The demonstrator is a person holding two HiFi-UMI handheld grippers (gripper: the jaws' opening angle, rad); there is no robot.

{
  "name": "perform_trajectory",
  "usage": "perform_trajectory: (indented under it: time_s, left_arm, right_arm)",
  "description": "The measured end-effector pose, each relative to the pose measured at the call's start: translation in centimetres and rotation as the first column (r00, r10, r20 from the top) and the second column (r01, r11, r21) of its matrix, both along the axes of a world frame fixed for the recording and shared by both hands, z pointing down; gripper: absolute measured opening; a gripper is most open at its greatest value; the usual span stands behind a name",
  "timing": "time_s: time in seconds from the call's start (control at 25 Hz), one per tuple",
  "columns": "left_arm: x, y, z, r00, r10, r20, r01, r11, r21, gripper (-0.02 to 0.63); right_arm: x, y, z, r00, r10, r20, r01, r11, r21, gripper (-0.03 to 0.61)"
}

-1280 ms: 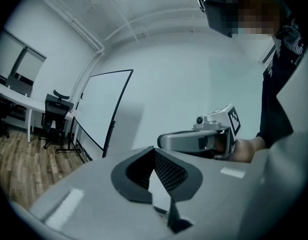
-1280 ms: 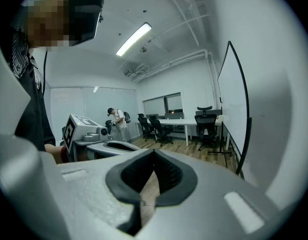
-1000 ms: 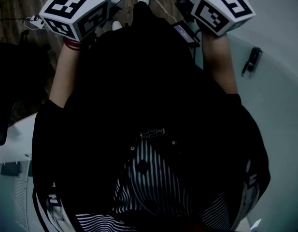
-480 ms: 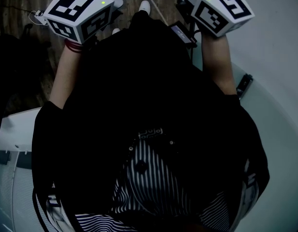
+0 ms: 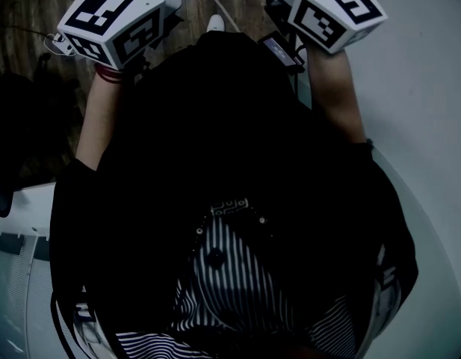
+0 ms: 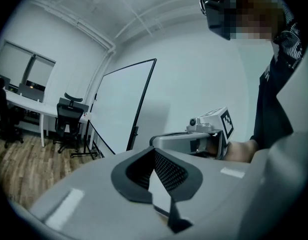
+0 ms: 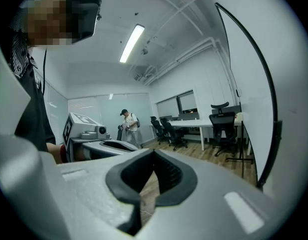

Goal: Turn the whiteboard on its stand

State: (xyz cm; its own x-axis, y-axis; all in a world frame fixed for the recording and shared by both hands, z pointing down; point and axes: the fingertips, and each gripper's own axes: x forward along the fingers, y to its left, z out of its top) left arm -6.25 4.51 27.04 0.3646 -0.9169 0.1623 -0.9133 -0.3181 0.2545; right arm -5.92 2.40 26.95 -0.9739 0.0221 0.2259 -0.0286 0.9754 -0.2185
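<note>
The whiteboard (image 6: pixel 121 109), white in a thin black frame, stands on its stand ahead and to the left in the left gripper view. In the right gripper view its black-framed edge (image 7: pixel 261 79) rises close by on the right. My left gripper (image 6: pixel 154 156) is shut and empty, held in the air short of the board. My right gripper (image 7: pixel 154 156) is also shut with nothing in it. In the head view only their marker cubes show, the left cube (image 5: pixel 110 21) and the right cube (image 5: pixel 336 12), raised in front of the person's dark top. Neither gripper touches the board.
White desks (image 7: pixel 203 124) with black office chairs (image 6: pixel 69 119) stand on the wooden floor behind the board. A person (image 7: pixel 127 125) stands far off in the right gripper view. A white desk corner (image 5: pixel 21 226) lies at the lower left of the head view.
In the head view a small black fitting on the pale surface at the right has slid toward the person's arm and out of sight. Both cubes have shifted slightly up and left.
</note>
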Motion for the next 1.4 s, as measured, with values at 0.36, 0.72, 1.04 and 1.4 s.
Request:
perform_trajectory:
  time_s: [0.36, 0.72, 1.04, 1.4]
  left_arm:
    - [1.2, -6.9, 0.3, 0.999, -0.041, 0.03, 0.042, 0.998, -0.035, 0.002]
    - [1.4, -12.5, 1.6, 0.993, -0.112, 0.02, 0.114, 0.99, -0.088, 0.002]
    - [2.6, -14.3, 3.2, 0.994, -0.099, 0.045, 0.104, 0.987, -0.126, 0.002]
    - [1.5, -15.5, 1.9, 0.997, -0.077, 0.028, 0.08, 0.992, -0.093, 0.002]
  right_arm:
    - [1.3, -7.3, 0.9, 0.999, -0.037, 0.031, 0.038, 0.998, -0.043, 0.0]
    - [3.3, -13.9, 2.9, 0.999, -0.02, 0.031, 0.024, 0.991, -0.133, 0.0]
    - [5.1, -16.8, 4.4, 0.998, 0.017, 0.057, -0.008, 0.988, -0.156, 0.0]
    - [4.4, -18.5, 2.3, 0.995, 0.062, 0.077, -0.051, 0.991, -0.126, 0.0]
